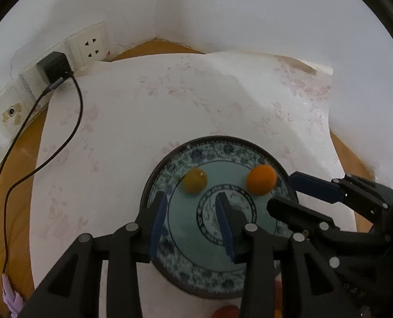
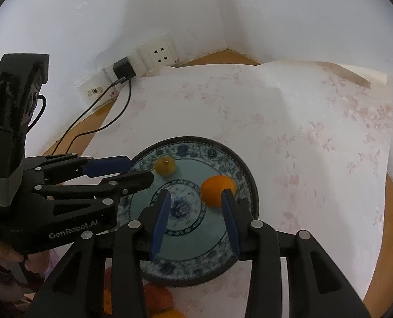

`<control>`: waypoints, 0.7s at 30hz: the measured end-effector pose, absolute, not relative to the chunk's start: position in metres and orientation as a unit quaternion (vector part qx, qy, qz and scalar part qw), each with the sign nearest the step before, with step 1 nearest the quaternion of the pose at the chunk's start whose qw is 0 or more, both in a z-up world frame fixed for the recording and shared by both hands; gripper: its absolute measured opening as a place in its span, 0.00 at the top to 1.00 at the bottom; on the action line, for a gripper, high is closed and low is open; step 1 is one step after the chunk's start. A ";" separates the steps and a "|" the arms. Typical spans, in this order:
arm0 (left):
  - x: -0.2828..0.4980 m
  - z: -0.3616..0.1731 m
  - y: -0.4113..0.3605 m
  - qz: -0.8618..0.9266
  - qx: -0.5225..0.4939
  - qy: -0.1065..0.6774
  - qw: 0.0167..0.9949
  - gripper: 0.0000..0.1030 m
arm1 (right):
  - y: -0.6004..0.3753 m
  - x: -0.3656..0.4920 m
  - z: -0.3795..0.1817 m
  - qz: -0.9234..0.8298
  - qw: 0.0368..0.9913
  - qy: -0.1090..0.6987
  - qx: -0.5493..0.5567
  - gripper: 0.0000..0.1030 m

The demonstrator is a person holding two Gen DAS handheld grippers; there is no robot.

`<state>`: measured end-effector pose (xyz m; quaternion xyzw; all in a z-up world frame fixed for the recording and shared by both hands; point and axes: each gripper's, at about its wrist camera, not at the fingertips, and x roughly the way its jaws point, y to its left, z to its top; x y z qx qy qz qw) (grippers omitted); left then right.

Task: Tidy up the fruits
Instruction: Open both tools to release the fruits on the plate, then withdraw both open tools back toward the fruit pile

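Observation:
A blue-and-white patterned plate (image 1: 223,138) (image 2: 196,139) with a dark rim lies on a pale floral cloth. On it rest a small yellow fruit (image 1: 194,181) (image 2: 164,167) and an orange (image 1: 261,179) (image 2: 215,188), apart from each other. My left gripper (image 1: 191,198) (image 2: 142,169) hangs open over the plate, the yellow fruit just past its tips and nothing between the pads. My right gripper (image 2: 196,196) (image 1: 280,192) is open too; the orange sits at its right fingertip (image 2: 227,194), not clamped.
More orange fruits (image 2: 156,296) (image 1: 225,312) lie near the bottom edge, partly hidden by the grippers. A black charger (image 1: 53,65) in the wall sockets (image 1: 90,47) trails a cable (image 1: 71,132) over the wooden table (image 1: 18,143). A hand (image 2: 11,254) holds the left gripper.

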<state>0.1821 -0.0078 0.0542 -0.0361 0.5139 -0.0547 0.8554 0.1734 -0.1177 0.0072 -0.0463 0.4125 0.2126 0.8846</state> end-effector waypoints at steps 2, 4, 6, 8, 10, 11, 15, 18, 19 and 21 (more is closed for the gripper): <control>0.176 0.058 -0.007 -0.054 -0.037 0.513 0.856 0.61 | -0.118 0.167 0.009 0.210 0.885 0.413 -0.045 0.61; 0.171 0.061 -0.006 -0.054 -0.037 0.512 0.857 0.60 | -0.118 0.159 0.011 0.212 0.885 0.412 -0.043 0.61; 0.165 0.064 -0.005 -0.054 -0.037 0.510 0.857 0.60 | -0.118 0.151 0.013 0.212 0.885 0.411 -0.042 0.61; 0.159 0.067 -0.005 -0.054 -0.039 0.511 0.857 0.59 | -0.117 0.145 0.014 0.212 0.886 0.411 -0.043 0.61; 0.153 0.069 -0.004 -0.053 -0.040 0.511 0.857 0.59 | -0.117 0.138 0.016 0.211 0.887 0.409 -0.043 0.61; 0.149 0.071 -0.004 -0.053 -0.040 0.510 0.858 0.59 | -0.117 0.134 0.016 0.211 0.887 0.409 -0.042 0.61; 0.134 0.078 0.000 -0.049 -0.042 0.505 0.861 0.59 | -0.118 0.120 0.018 0.209 0.888 0.408 -0.040 0.61; 0.123 0.082 0.003 -0.047 -0.044 0.505 0.861 0.59 | -0.121 0.109 0.018 0.206 0.888 0.410 -0.037 0.61; 0.120 0.082 0.004 -0.046 -0.044 0.504 0.861 0.59 | -0.122 0.107 0.018 0.205 0.888 0.410 -0.037 0.61; 0.112 0.084 0.005 -0.044 -0.044 0.503 0.862 0.59 | -0.123 0.101 0.018 0.204 0.888 0.411 -0.035 0.61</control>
